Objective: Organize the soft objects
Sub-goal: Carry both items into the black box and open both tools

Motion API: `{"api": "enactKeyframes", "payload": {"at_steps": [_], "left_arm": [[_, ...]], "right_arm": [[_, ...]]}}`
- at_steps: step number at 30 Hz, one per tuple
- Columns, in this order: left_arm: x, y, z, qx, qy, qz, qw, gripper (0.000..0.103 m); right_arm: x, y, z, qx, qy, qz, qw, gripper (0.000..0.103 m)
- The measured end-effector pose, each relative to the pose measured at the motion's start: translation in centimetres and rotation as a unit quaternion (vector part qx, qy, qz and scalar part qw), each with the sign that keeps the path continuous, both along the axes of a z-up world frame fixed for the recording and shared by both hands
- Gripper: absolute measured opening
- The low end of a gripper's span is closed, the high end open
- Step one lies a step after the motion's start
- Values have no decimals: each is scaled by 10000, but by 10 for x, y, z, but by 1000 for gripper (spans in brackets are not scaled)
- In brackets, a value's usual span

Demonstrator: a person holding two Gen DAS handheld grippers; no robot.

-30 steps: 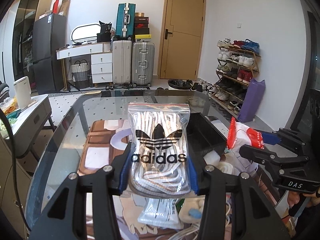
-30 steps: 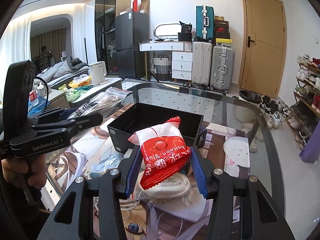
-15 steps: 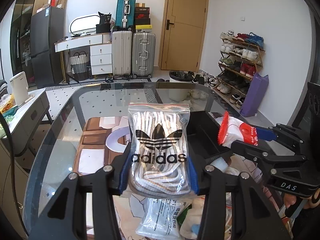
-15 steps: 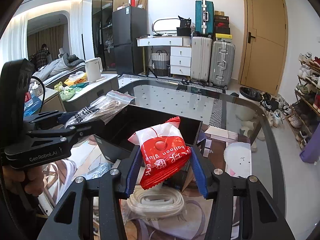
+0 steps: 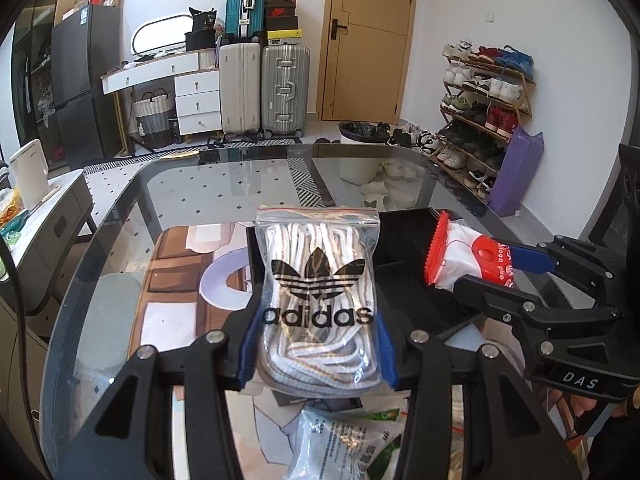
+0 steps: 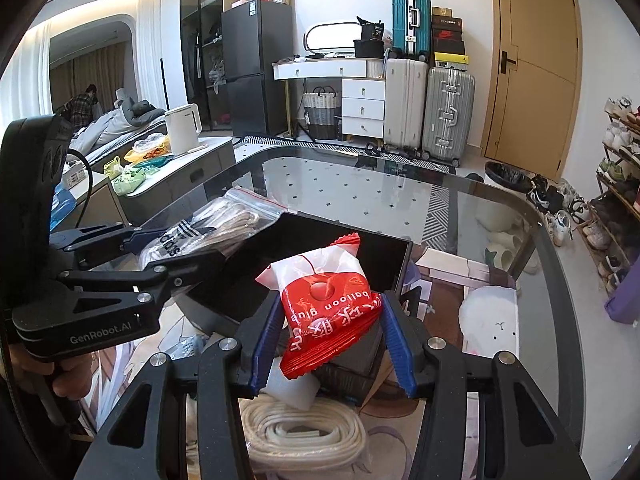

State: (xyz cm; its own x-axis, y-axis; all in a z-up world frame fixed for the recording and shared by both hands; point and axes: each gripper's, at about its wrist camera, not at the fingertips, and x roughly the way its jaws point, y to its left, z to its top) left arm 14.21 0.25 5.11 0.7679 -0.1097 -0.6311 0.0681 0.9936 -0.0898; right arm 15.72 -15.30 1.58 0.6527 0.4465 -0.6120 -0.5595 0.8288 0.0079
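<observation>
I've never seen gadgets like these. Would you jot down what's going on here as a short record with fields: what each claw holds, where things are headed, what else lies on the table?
left gripper: shut on a clear zip bag of white shoelaces, Adidas logo
right gripper: shut on a red and white balloon glue packet
likely destination: black bin, open, just beyond both items
surface: glass table with a printed mat
loose items: coil of white cord; printed plastic pouch

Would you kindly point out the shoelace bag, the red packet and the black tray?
Shoelace bag (image 5: 318, 280), left wrist view, on the printed logo.
Red packet (image 6: 326, 306), right wrist view, on its red front.
Black tray (image 6: 320, 240), right wrist view, on the inner wall.
</observation>
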Motion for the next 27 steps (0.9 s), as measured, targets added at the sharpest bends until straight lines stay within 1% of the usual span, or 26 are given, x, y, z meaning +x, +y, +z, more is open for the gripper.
{"api": "enactKeyframes", "payload": {"at_steps": [10, 14, 15, 17, 19, 20, 22, 23, 24, 25, 26, 27], "left_arm": [[14, -5, 0, 113, 26, -72, 9999, 47], [20, -4, -4, 79, 72, -80, 9999, 49], [22, -4, -5, 72, 90, -91, 9999, 49], [23, -5, -5, 36, 120, -129, 9998, 50], [21, -3, -4, -38, 99, -163, 9998, 63], [19, -2, -3, -82, 59, -182, 9998, 65], [15, -1, -1, -148, 1, -213, 9997, 71], [13, 0, 0, -182, -31, -228, 9996, 74], [9, 2, 1, -176, -85, -162, 9997, 85], [7, 4, 2, -169, -124, -95, 9997, 97], [3, 6, 4, -200, -195, -39, 9996, 102], [-1, 8, 5, -260, -271, -43, 9993, 103]], "right_arm": [[15, 9, -7, -107, 30, 36, 9999, 49], [23, 13, -12, -140, 90, 28, 9999, 49], [24, 14, -13, -168, 83, 33, 9998, 52], [24, 16, -13, -214, 64, 71, 9997, 54], [24, 16, -13, -278, 1, 93, 9996, 56], [23, 15, -13, -267, -17, 115, 9996, 58], [20, 9, -10, -221, -64, 58, 9997, 64], [18, 6, -9, -208, -82, 17, 9997, 71], [16, 2, -7, -177, -107, -34, 9998, 79], [13, -4, -5, -124, -127, -77, 9998, 83], [11, -7, -4, -73, -144, -98, 9998, 89], [7, -13, -2, 34, -161, -129, 9998, 91]]}}
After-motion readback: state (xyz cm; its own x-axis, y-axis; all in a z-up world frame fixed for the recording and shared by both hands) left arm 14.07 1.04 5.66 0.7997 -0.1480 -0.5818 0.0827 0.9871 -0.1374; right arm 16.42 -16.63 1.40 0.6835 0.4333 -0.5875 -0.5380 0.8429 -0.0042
